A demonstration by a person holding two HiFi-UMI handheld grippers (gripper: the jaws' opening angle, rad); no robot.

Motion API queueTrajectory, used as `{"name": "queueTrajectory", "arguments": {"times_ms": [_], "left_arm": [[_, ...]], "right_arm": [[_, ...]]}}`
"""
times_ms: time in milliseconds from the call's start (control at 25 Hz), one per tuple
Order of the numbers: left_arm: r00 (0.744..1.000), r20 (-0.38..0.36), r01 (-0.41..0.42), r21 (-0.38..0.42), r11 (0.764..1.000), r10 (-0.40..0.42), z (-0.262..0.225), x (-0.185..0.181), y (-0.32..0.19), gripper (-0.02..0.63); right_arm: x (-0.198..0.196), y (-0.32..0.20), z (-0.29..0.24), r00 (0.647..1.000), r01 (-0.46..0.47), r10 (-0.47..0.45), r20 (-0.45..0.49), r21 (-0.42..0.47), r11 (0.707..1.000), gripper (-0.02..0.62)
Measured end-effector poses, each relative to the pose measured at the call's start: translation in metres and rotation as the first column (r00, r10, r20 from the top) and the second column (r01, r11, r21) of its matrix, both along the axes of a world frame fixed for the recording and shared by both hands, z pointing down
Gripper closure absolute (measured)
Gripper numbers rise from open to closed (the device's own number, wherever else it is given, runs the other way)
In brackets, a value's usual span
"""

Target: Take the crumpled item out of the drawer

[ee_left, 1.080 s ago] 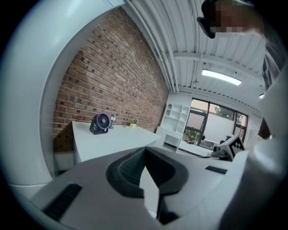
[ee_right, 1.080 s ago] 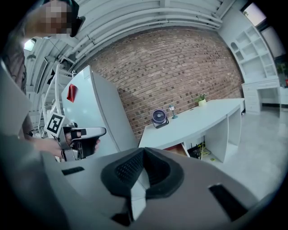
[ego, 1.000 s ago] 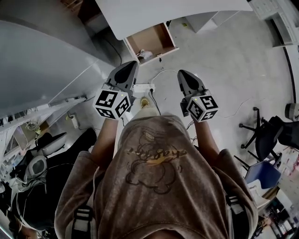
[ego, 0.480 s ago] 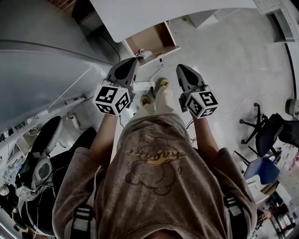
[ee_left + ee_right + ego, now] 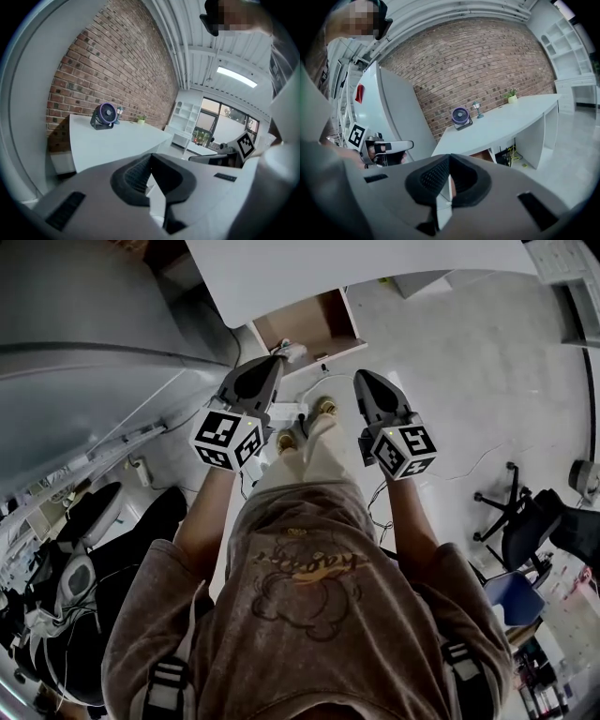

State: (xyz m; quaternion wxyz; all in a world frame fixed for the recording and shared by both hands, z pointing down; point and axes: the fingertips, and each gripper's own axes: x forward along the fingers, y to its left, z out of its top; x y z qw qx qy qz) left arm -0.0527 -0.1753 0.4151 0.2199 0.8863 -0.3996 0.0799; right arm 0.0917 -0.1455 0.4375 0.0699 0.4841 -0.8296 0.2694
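Since a second ago both claws have sunk and pushed forward toward the desk point(image 5: 356, 268), and a trouser leg point(image 5: 314, 457) has stepped in between them; the open drawer point(image 5: 314, 322) now sits just past my left claw point(image 5: 274, 363) in the head view.

Claw state: left claw jaws pressed together, nothing between them. Right claw point(image 5: 362, 381) reads the same in its own view, pads meeting and empty.

Task thing: the crumpled item point(image 5: 293, 352), pale and bunched, lies in the near left corner of the drawer, partly covered from the head view by my left claw's tip. I cannot tell whether claw and item are touching; I judge they are not.

Progress: the drawer is already pulled out, so access is done. The approach is under way. Left to do: spread the jaws, reach in, clamp on the item, lift it clear. Nothing is gripped yet.

Surroundings: a small fan point(image 5: 460, 116) stands on the desk top against a brick wall point(image 5: 487, 61). On the floor below the claws are a white power strip point(image 5: 287, 412) and a loose cable point(image 5: 469, 467), and an office chair point(image 5: 525, 521) stands well apart to the right.

In the way: the desk edge overhangs the back of the drawer, so my reach likely has to come in low from the front. The shoes point(image 5: 325, 407) stand close to the power strip, a trip risk.
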Motion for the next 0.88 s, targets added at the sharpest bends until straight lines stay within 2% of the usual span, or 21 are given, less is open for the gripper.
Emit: {"name": "queueTrajectory", "arguments": {"times_ms": [400,600,880], "left_arm": [[1.0,0.021,0.009,-0.043,0.999,-0.008,0.054,0.001,-0.025,0.598],[0.999,0.047,0.006,-0.047,0.999,-0.004,0.089,-0.001,-0.038,0.598],[0.999,0.045,-0.01,-0.055,0.998,0.012,0.128,0.004,-0.048,0.598]], "right_arm": [[0.0,-0.032,0.054,0.999,0.039,-0.04,-0.016,-0.04,0.998,0.598],[-0.004,-0.04,0.085,0.999,0.05,-0.051,-0.019,-0.055,0.997,0.598],[-0.006,-0.051,0.119,0.997,0.071,-0.073,-0.028,-0.068,0.995,0.598]]}}
